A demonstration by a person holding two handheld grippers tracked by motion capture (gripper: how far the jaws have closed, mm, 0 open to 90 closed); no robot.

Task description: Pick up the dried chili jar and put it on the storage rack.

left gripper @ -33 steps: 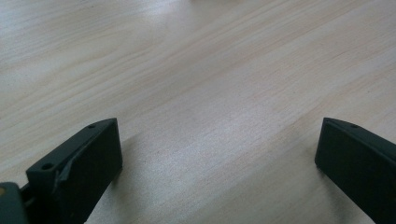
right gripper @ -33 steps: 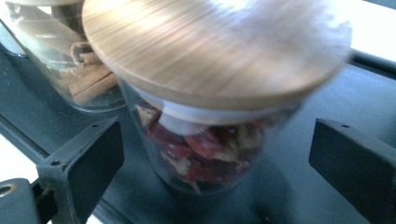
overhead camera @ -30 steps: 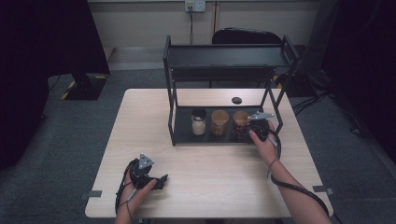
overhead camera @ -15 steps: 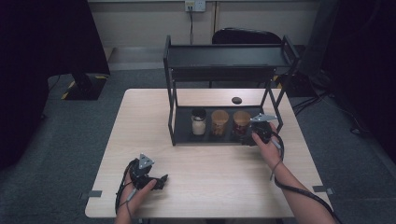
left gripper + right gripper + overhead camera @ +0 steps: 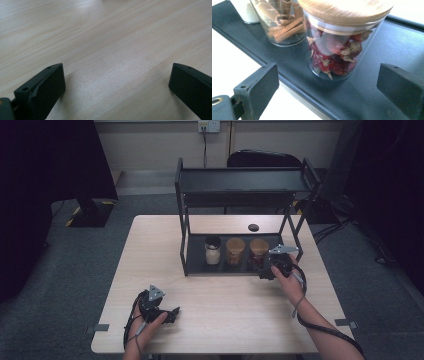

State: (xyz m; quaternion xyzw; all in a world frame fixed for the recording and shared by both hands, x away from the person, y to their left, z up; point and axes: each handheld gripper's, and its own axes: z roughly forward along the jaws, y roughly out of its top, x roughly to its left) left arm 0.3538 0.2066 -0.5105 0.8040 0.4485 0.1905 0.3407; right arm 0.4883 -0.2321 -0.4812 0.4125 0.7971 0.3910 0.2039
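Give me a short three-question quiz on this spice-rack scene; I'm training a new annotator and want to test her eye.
1. True or false: the right gripper is shut on the jar of dried red chillies.
2. How many jars stand on the lower shelf of the rack?
3. What does the left gripper rest over? A) the bare table B) the cinnamon jar C) the top shelf

Key:
1. False. Its jaws stand open, the jar ahead of them, untouched.
2. Three.
3. A.
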